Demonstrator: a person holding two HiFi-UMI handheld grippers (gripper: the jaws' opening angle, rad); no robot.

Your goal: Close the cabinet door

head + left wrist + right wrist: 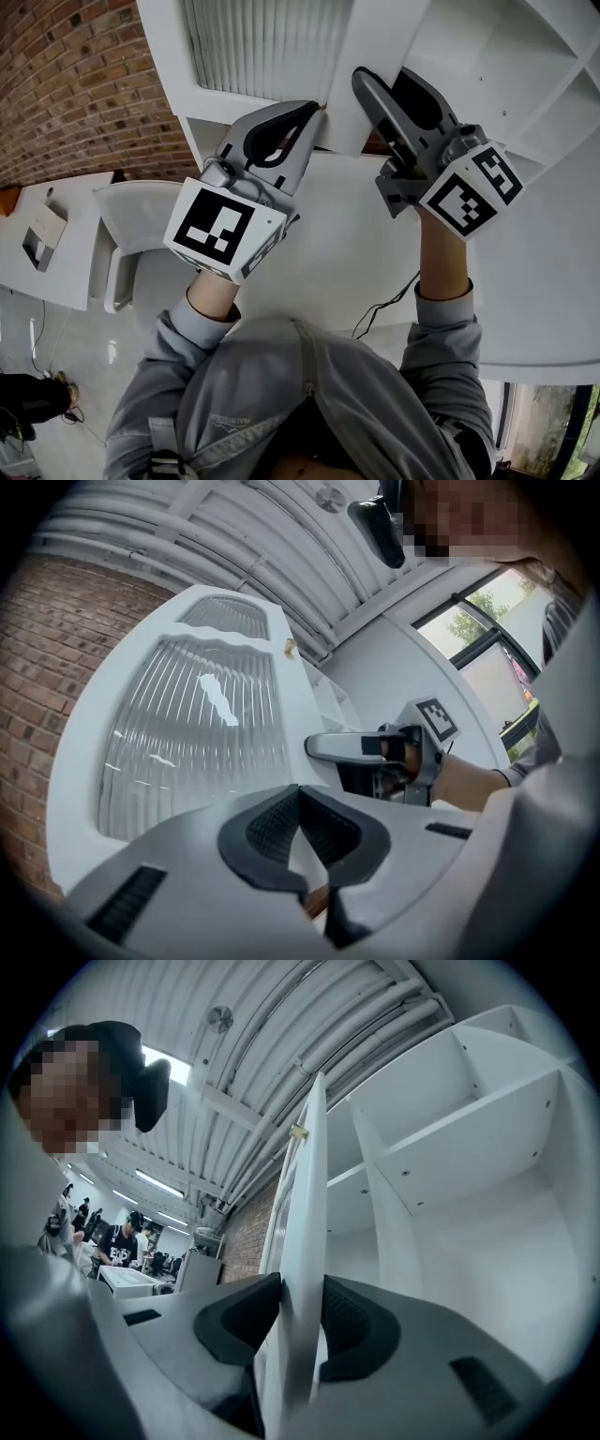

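The white cabinet door with its ribbed glass pane stands open in front of me. In the right gripper view its thin free edge runs up between my jaws, with both dark pads against it. In the head view my right gripper reaches up at that edge. My left gripper is shut with nothing in it, its tips at the door's lower frame beside the glass. The left gripper view shows its closed tips and the right gripper beyond them.
The open cabinet's white shelves lie to the right of the door. A brick wall is on the left, with a white desk and chair below it. People stand far behind.
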